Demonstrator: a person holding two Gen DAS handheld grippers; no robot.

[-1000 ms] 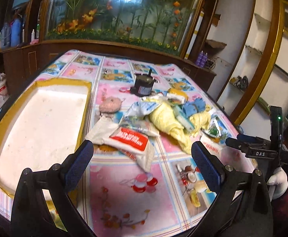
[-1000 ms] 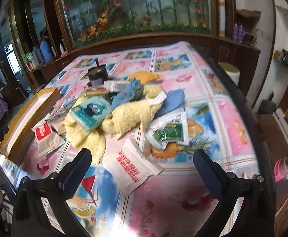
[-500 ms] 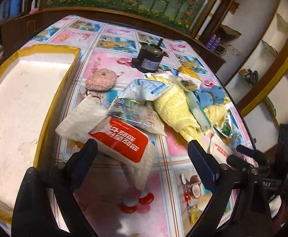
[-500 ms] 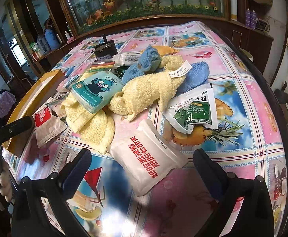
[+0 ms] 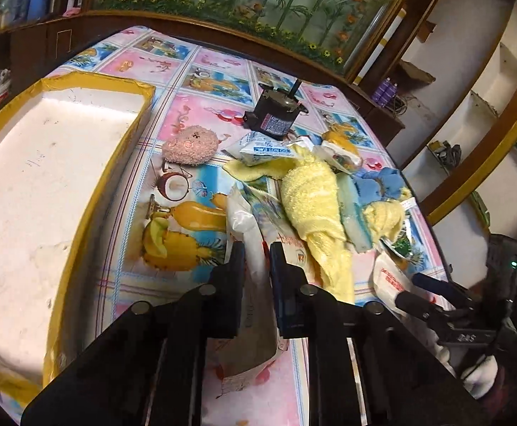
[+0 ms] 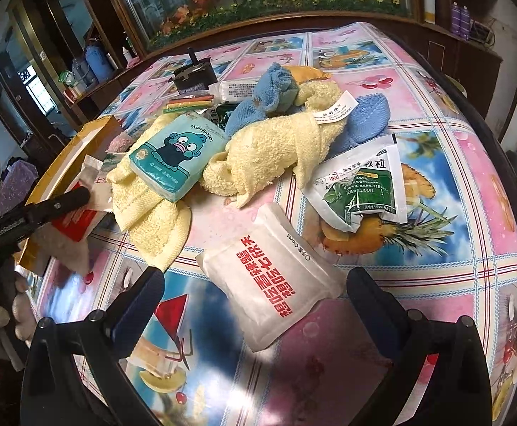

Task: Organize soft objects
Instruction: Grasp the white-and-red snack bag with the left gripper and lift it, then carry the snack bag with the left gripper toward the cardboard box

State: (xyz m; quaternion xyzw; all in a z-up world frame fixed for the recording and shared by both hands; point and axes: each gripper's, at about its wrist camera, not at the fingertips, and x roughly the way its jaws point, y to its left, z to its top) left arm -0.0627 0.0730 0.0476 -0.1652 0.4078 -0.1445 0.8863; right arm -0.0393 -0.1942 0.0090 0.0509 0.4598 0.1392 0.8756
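My left gripper is shut on a white packet with a red label, tilted up off the cloth; it also shows in the right wrist view. A pile of soft things lies to its right: yellow towels, a blue cloth, a teal tissue pack. A pink plush lies apart. My right gripper is open, its fingers either side of a white pouch with red print, above it.
A white foam box with yellow taped rim fills the left. A black motor stands at the far side of the pile. A green sachet lies right of the towels. The table edge curves on the right.
My left gripper went from open to shut on the red-label packet and raised it. My right gripper moved closer to the white pouch, still open.
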